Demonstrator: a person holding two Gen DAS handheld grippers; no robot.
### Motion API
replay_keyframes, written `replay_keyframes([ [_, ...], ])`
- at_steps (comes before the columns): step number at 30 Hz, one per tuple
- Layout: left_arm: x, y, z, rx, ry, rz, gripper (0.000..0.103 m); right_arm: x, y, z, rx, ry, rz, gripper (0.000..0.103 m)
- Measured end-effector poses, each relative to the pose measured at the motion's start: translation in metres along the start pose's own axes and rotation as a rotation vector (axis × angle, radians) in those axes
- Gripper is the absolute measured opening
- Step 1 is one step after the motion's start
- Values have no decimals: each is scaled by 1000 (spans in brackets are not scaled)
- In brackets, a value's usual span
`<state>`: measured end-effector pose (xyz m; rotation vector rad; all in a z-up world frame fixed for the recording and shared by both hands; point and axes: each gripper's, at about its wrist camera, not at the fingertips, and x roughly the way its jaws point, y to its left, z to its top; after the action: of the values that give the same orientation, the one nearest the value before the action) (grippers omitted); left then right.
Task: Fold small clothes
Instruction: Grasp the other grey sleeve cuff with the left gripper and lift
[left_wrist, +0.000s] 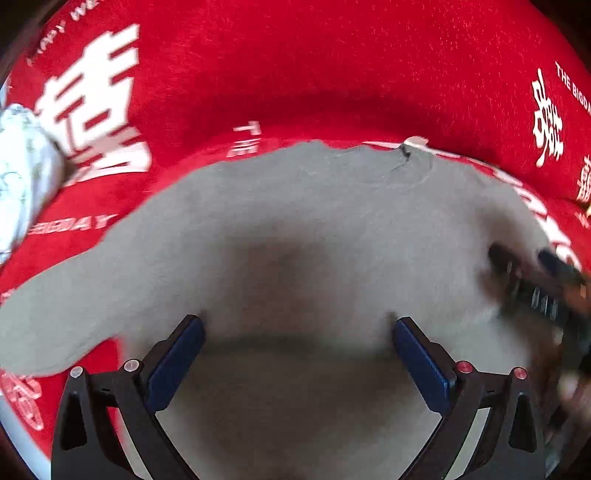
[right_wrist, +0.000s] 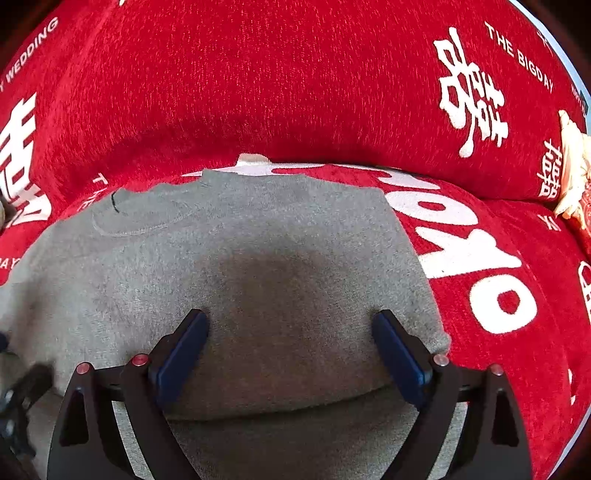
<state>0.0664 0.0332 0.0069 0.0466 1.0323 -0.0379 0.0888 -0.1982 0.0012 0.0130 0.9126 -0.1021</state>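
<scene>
Lying flat on the red plush sofa cover with white lettering, the small grey knitted sweater looks soft, light and limp; it will probably sag when lifted, so an edge, the hem or a sleeve, is the better place to hold. The right tool stands wide and empty above its folded right side; the left tool, also wide and holding nothing, hovers over the body, the left sleeve still spread outward.

Matt grey knit garment lies on fuzzy red chenille cover.
</scene>
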Motion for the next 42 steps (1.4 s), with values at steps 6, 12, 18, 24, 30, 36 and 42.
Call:
replay_keyframes([
  [6,-23,126,-46,-260,27,65,103,0,-2,-1,6,-6,9,93],
  [12,-44,302,-91,-749,-7,131,103,0,-2,-1,9,-8,14,93],
  [18,-53,400,-111,-1011,-106,40,103,-1,-1,0,6,-7,10,94],
  [24,-51,427,-101,-972,-153,46,65,-1,-1,0,5,-7,10,94],
  [30,-50,437,-93,-941,-91,3,6,-2,-2,1,8,-8,13,94],
  [36,-78,399,-68,-831,-131,68,6,-2,-4,2,15,-9,25,94],
  [42,-92,344,-30,-698,-149,114,6,-3,-5,2,27,-11,46,95],
])
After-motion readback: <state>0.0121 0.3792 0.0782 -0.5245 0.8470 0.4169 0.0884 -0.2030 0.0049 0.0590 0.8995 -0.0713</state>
